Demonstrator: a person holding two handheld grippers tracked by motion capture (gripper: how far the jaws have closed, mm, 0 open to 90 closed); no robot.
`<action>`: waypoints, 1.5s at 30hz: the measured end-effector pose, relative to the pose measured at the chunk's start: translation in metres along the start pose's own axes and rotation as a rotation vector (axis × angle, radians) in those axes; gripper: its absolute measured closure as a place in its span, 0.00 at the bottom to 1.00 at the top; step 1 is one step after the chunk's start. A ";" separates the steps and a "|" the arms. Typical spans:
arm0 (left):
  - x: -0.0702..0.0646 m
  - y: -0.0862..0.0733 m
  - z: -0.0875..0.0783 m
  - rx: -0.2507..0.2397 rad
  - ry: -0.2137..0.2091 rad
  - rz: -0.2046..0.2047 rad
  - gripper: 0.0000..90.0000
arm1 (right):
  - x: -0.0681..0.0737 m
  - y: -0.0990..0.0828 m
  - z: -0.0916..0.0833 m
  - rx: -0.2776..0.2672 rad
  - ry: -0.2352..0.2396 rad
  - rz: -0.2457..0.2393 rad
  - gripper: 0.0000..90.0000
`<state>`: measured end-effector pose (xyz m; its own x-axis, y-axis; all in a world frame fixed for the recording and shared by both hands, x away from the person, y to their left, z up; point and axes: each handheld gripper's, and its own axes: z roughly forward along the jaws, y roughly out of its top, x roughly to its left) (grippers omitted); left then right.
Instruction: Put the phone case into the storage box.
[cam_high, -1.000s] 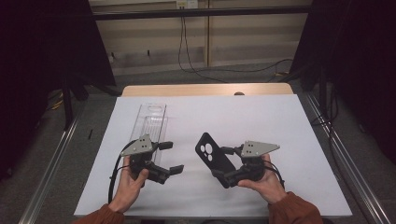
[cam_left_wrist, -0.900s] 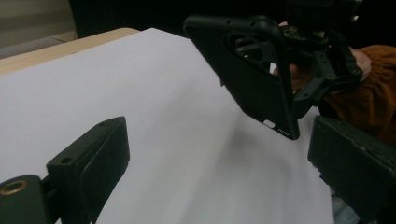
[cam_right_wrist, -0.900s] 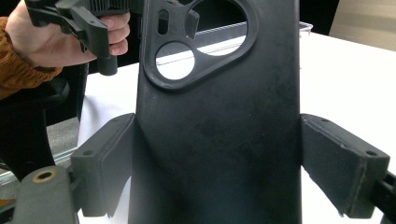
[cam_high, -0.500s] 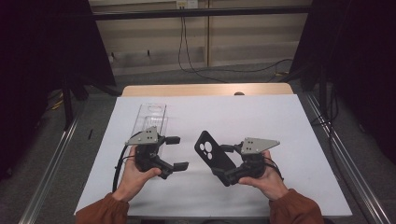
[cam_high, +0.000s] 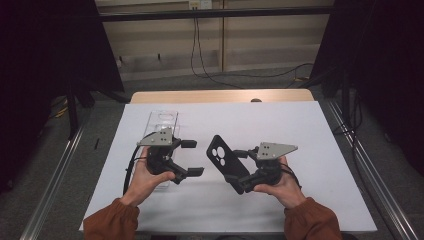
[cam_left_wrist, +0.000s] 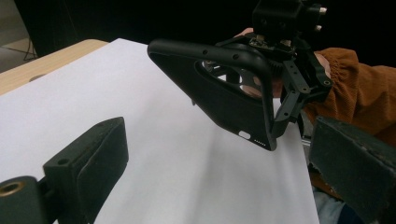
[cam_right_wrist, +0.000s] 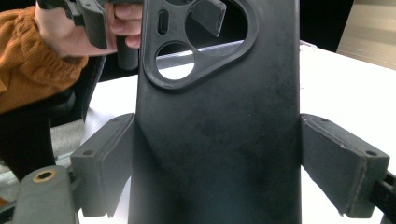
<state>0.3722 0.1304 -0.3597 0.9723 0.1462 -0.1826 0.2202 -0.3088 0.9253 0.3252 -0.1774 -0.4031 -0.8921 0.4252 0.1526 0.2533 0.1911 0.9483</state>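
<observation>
- While the black phone case (cam_high: 227, 162) is held up off the white tabletop (cam_high: 310, 130), it sits tilted, its camera cut-out end pointing up and toward the left claw.
- In the right gripper view the phone case (cam_right_wrist: 219, 121) stands between the two pads, which press on its long edges, so the right claw (cam_high: 243, 170) is clenched on it.
- Its camera cut-out (cam_right_wrist: 198, 37) is at the top there, with the person's other hand seen past it.
- Facing it, the left claw (cam_high: 190, 158) hangs just beside the case with its jaws spread wide and nothing between them.
- From the left gripper view the case (cam_left_wrist: 219, 98) is close ahead, apart from both pads.
- Behind the left hand (cam_high: 142, 180), a clear plastic tray (cam_high: 162, 120) lies flat on the tabletop.
</observation>
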 end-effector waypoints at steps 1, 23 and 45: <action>0.000 0.000 0.001 0.002 -0.006 -0.001 0.05 | 0.000 -0.001 0.000 -0.003 -0.001 0.002 0.15; -0.001 0.002 0.014 0.063 -0.050 0.025 0.05 | 0.010 -0.007 0.013 0.045 0.081 -0.012 0.15; 0.004 0.003 0.020 0.107 -0.124 0.054 0.05 | 0.012 -0.009 0.016 0.069 0.138 -0.006 0.15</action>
<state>0.3784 0.1109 -0.3640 0.9837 0.0119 -0.1794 0.1683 -0.4125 0.8953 0.3184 -0.1603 -0.4138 -0.9354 0.2991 0.1887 0.2689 0.2550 0.9288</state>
